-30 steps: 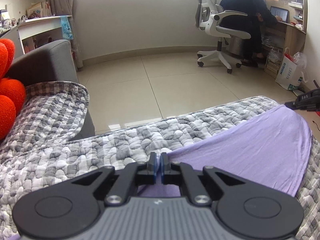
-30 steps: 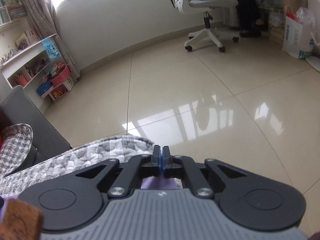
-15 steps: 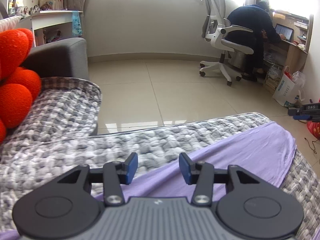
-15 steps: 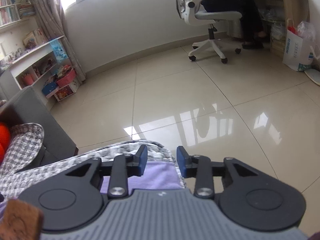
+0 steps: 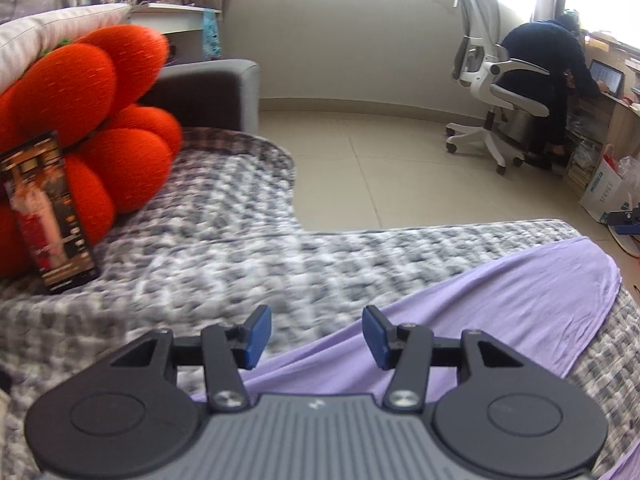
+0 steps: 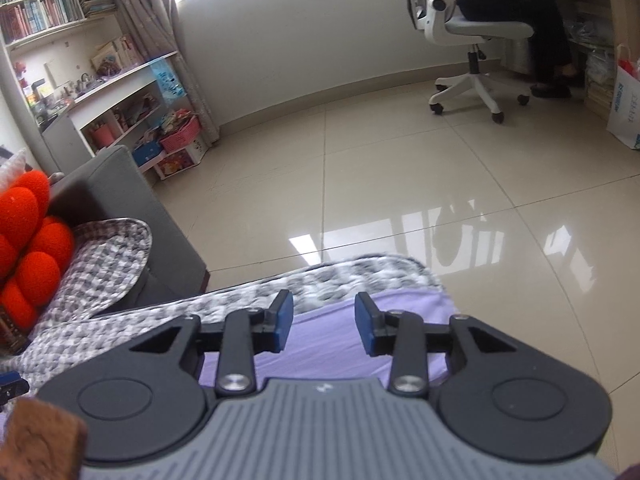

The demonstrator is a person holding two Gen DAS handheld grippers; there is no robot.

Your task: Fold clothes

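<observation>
A lilac garment (image 5: 500, 312) lies flat on the grey-and-white checked cover (image 5: 248, 248) of a sofa. My left gripper (image 5: 316, 338) hovers open over its near left edge, nothing between the blue pads. In the right wrist view the same garment (image 6: 404, 312) reaches the cover's far corner, and my right gripper (image 6: 324, 324) stands open above it, holding nothing. The tip of the right gripper (image 5: 624, 216) shows at the far right of the left wrist view.
An orange puffy cushion (image 5: 92, 120) and a dark printed box (image 5: 48, 208) sit on the sofa at left. Beyond the sofa edge is tiled floor (image 6: 400, 184). A person sits on a white office chair (image 5: 488, 92) at a desk. Shelves (image 6: 120, 112) stand at the back left.
Both grippers were shut on the lilac garment's edge a second ago; both have opened, let it go and pulled back. The garment now lies on the cover.
</observation>
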